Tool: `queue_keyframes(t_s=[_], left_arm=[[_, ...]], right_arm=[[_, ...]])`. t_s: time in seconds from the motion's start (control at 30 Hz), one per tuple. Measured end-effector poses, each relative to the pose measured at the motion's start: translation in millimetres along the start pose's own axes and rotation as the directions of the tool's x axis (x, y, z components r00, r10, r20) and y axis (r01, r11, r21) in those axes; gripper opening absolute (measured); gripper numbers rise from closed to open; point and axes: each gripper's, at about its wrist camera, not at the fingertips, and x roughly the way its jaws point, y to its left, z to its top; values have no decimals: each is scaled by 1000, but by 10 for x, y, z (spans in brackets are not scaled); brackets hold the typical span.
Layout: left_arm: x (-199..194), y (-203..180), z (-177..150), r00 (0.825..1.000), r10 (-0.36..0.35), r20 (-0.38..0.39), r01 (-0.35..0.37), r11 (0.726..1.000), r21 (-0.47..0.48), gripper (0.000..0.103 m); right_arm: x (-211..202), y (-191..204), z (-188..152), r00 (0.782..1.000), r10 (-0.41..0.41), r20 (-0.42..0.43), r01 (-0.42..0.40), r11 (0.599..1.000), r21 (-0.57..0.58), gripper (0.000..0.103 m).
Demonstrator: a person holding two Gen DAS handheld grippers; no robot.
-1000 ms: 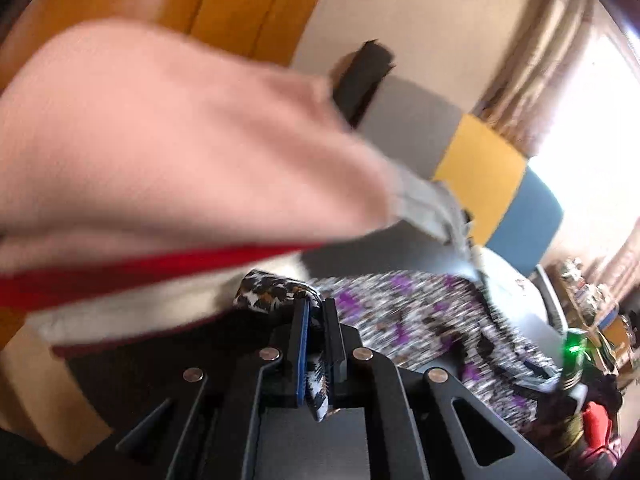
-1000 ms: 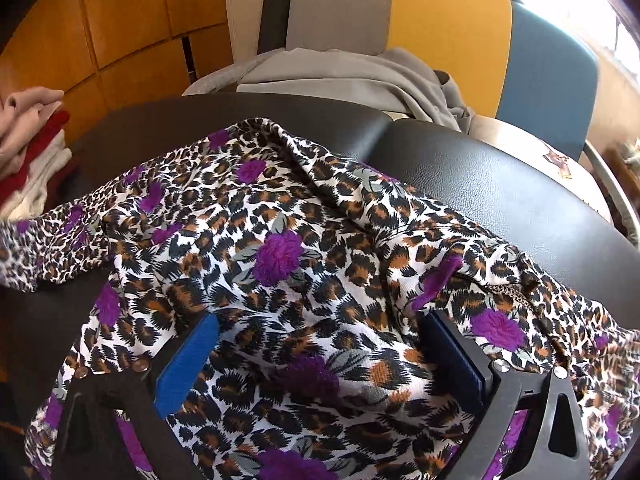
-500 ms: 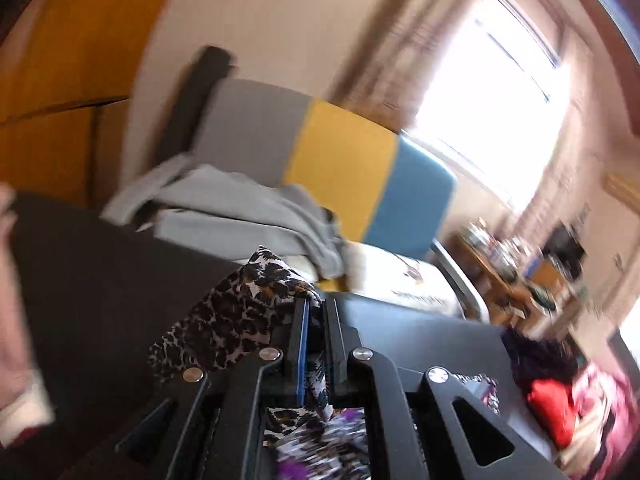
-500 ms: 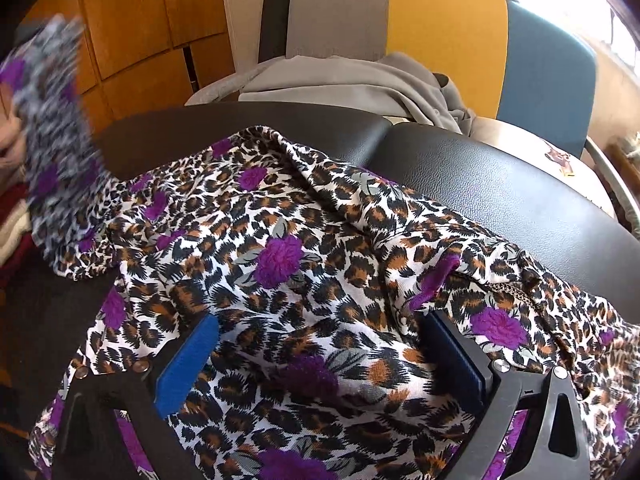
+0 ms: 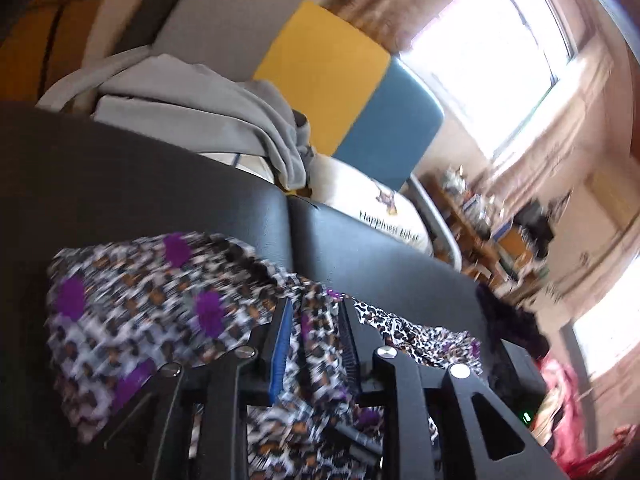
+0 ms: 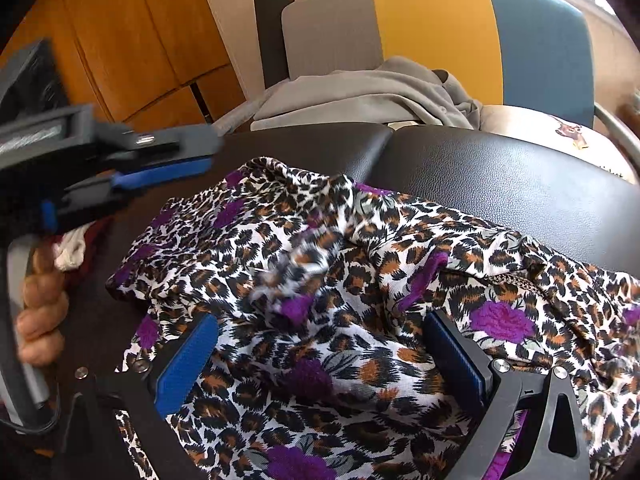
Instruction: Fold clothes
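Leopard-print garment (image 6: 320,280): thin soft cloth. Tabletop (image 6: 500,176): black grained leatherette, slight sheen. Grey sweatshirt (image 6: 360,96): matt fleece. Cabinet (image 6: 132,40): smooth orange wood.

a black padded bench (image 6: 500,176) carries the leopard-print garment (image 6: 320,280), crumpled and spread across its top.

The leopard-print garment (image 5: 168,312) is motion-blurred left of the left jaws, and its lower part runs off the bottom edge under them. Above and left of the right jaws, the left gripper (image 6: 176,160) is smeared, its body cut by the edge. Behind it, the folded pile (image 6: 74,246) is mostly hidden.
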Motion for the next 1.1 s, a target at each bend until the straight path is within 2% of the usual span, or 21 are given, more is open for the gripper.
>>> queue_keyframes(t_s=[0.1, 0.17, 0.2, 0.23, 0.47, 0.67, 0.8, 0.9, 1.0, 1.1], left_arm=[[-222, 260, -225, 1000, -16, 10, 17, 995, -102, 27], [-308, 335, -402, 1000, -9, 4, 9, 994, -110, 27], [-334, 354, -492, 1000, -5, -1, 5, 994, -106, 27], [-361, 372, -582, 1000, -2, -6, 1, 995, -103, 27], [-311, 209, -1004, 998, -8, -69, 9, 1000, 18, 27], [-205, 241, -1066, 996, -14, -93, 16, 999, 28, 27], [-187, 266, -1073, 995, -25, -92, 28, 999, 35, 27], [-182, 309, -1058, 995, -51, -90, 53, 999, 13, 27], [-194, 352, -1062, 993, -75, -88, 75, 997, -7, 27], [-214, 335, -1077, 994, -63, -84, 64, 998, 5, 27]], right_arm=[[-17, -6, 17, 1000, 11, 1, -11, 1000, 5, 101], [-61, -21, 37, 1000, 14, 9, -14, 1000, 16, 86], [-88, -20, 56, 1000, 20, 12, -20, 1000, 17, 72], [-111, -13, 77, 1000, 27, 14, -27, 999, 19, 66], [14, 103, 265, 1000, -24, -10, 24, 1000, -10, 65], [146, 185, 343, 998, -37, -48, 36, 999, -15, 61], [6, 186, 218, 992, -88, -96, 85, 996, -34, 61], [-108, 9, -22, 977, -174, -126, 175, 985, -5, 61], [-329, -62, -47, 984, -164, -76, 168, 985, 44, 61], [-400, -3, 135, 991, -130, -10, 130, 991, 20, 61]])
